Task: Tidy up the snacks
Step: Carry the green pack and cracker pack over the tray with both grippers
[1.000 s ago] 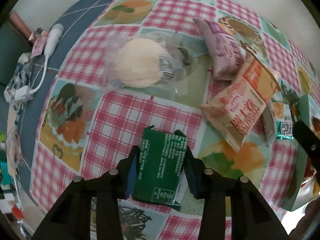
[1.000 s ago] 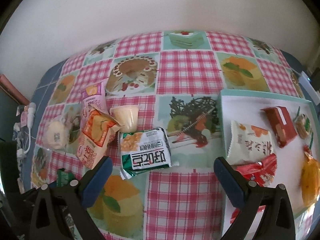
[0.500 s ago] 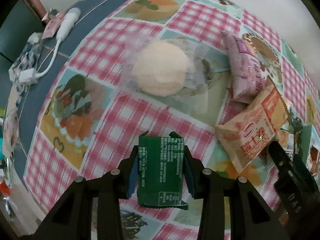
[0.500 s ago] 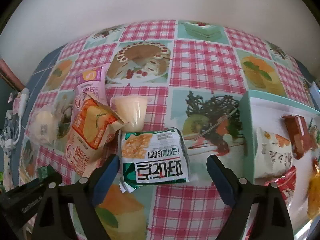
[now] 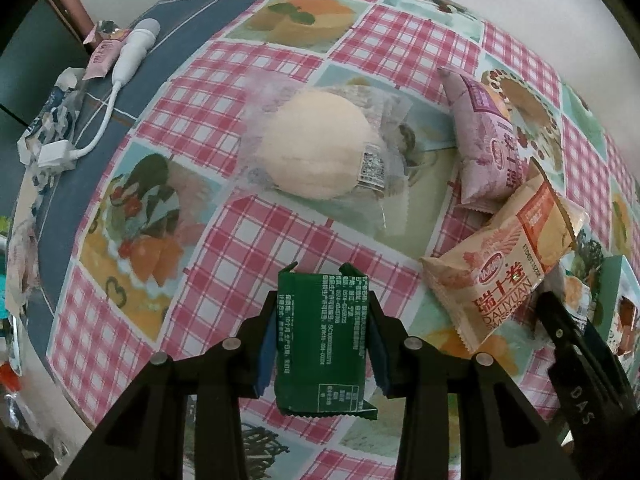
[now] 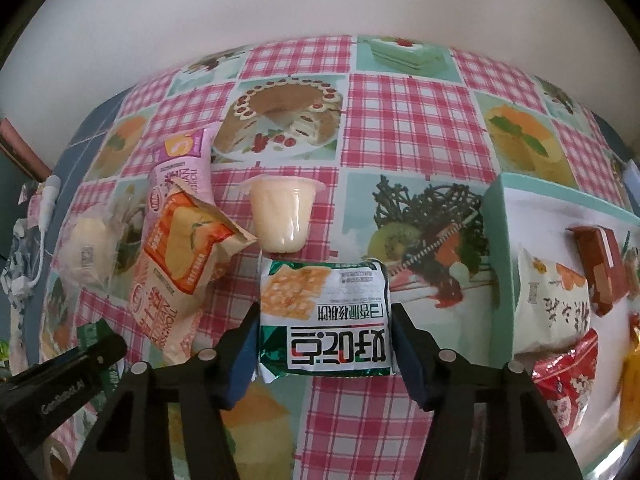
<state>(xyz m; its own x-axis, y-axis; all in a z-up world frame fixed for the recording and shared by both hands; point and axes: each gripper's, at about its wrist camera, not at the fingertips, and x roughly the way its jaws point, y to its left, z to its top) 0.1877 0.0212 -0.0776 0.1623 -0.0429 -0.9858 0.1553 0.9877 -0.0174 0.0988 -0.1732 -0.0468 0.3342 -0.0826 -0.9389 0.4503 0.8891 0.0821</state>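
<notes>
My left gripper [image 5: 323, 316] points straight down and is shut on a dark green snack packet [image 5: 320, 344], held just above the checked tablecloth. My right gripper [image 6: 325, 332] is closing around a green-and-white cracker packet [image 6: 324, 316] that lies flat on the cloth. Its blue pads stand right at the packet's two sides, and the packet is not squeezed. A pale jelly cup [image 6: 280, 216] stands just beyond that packet. An orange roll packet [image 6: 180, 264] leans on a purple packet [image 6: 182, 176] to the left. A wrapped round bun [image 5: 316, 152] lies ahead of the left gripper.
A white tray with a teal rim [image 6: 496, 248] sits at the right and holds several snacks. A white cable with a plug [image 5: 120, 60] and torn wrappers [image 5: 52, 120] lie on the blue table edge at the left. A pale wall stands behind the table.
The right gripper sank toward the cracker packet and its jaws narrowed from wide apart to the packet's sides. The left gripper shifted a little with the green packet, which now sits straighter.
</notes>
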